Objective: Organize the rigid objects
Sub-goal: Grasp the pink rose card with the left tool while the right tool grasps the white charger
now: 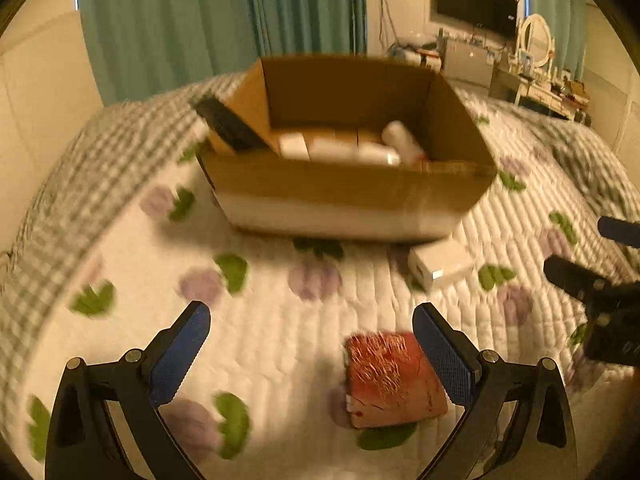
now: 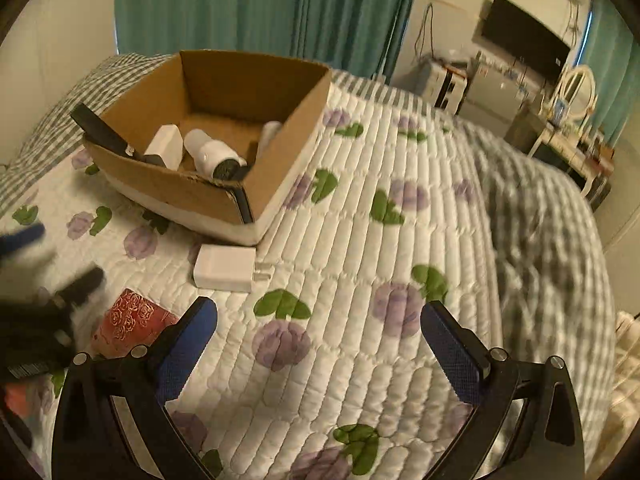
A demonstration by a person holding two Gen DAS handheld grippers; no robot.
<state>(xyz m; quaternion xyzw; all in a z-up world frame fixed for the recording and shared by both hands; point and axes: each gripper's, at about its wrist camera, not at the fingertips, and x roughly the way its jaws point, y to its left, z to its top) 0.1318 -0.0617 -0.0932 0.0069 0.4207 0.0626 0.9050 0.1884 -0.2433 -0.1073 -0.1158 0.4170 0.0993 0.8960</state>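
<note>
A cardboard box stands on the bed and holds several white items and a black flat object leaning on its rim. A red patterned box lies on the quilt, close to my left gripper's right finger. A white charger lies in front of the cardboard box. My left gripper is open and empty above the quilt. My right gripper is open and empty, right of the red box. Each gripper shows in the other's view, the right, the left blurred.
The bed carries a white quilt with purple flowers and a grey checked blanket. Teal curtains hang behind. A TV, a cabinet and a dressing table with a mirror stand at the far right.
</note>
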